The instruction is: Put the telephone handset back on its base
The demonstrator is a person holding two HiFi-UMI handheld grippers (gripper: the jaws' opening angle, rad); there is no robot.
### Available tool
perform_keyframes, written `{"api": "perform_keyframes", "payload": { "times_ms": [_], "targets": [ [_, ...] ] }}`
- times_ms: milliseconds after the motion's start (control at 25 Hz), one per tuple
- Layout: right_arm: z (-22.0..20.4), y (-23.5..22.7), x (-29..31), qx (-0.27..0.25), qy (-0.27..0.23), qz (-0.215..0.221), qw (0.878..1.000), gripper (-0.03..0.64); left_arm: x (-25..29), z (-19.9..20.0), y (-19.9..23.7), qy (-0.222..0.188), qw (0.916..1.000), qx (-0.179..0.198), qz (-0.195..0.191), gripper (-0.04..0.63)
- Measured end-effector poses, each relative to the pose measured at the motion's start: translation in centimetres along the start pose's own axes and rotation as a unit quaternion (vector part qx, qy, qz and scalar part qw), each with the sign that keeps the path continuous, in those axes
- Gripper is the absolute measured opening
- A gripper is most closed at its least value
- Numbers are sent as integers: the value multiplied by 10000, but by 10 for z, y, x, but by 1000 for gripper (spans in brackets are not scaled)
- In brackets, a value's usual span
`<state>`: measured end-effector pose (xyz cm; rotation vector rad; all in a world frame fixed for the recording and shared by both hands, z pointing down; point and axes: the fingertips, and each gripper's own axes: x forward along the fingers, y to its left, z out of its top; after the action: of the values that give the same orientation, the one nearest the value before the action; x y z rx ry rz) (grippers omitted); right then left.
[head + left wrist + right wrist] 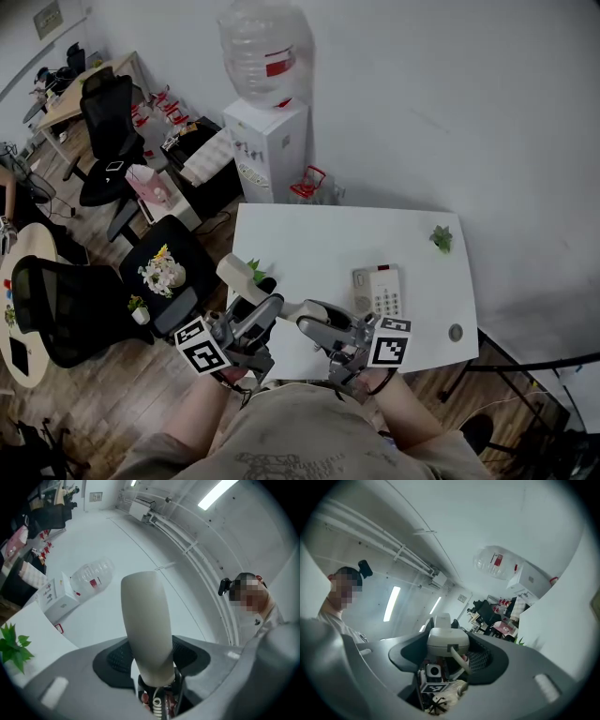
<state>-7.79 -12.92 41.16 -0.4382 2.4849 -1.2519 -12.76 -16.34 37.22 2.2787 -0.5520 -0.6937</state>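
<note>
The fingers (117, 660) of the left gripper (150, 660) are closed on a cream plastic telephone handset (145, 620). Their dark ribbed pads press against its sides, and its rounded body stands up out of the grip. The fingers (481, 660) of the right gripper (447, 654) clamp the blunt other end of the same handset. A pale strand, which looks like the cord (458, 659), leaves that end, though the view there is cluttered.

In the head view the two grippers face each other in front of the person's chest. The handset bridges them in the air, above the near left corner of the white rectangular tabletop (319, 239) and touching nothing else. One end pokes up and to the left, beyond the left gripper.

The cream telephone base with its grey keypad (380, 291) lies flat on the tabletop, just right of the right gripper's fingers and apart from the handset. A small green leafy plant (441, 237) sits near the far right corner. Another small plant in a dark pot (257, 274) stands at the left edge, close beside the handset's raised end.

Beyond the tabletop, a white water dispenser (270, 145) with a clear bottle on top stands against the wall.
</note>
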Motion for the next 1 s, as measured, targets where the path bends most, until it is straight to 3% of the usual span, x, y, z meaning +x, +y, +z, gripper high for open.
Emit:
{"api": "perform_keyframes", "payload": {
  "times_ms": [320,480,600,680,720,800,880,920,1000],
  "targets": [
    [-3,-16,0,-392,98,-562,9976,368,-2,8,-4,187,9985,427,281,219],
    [13,-30,-18,-651,-174,-1127,9913,324,-1,5,-8,500,9935,907,472,215],
    [33,-35,-40,-1207,-371,-1766,9761,266,-2,4,-8,654,9871,1255,754,212],
    [46,-39,-59,-1808,-376,-2466,9514,225,-4,5,-7,712,9814,1485,990,212],
    [52,-41,-70,-2186,-315,-2906,9310,208,-5,5,-6,746,9781,1588,1118,212],
    [63,-43,-91,-2971,-162,-3734,8786,171,-7,4,-3,808,9707,1787,1392,212],
    [74,-41,-110,-3459,-187,-4278,8349,120,-10,5,1,846,9611,2014,1691,212],
    [78,-39,-117,-3553,-268,-4430,8227,87,-11,6,2,864,9568,2101,1813,212],
    [84,-35,-130,-3549,-447,-4575,8141,36,-12,5,3,902,9535,2118,1944,212]
  ]
}}
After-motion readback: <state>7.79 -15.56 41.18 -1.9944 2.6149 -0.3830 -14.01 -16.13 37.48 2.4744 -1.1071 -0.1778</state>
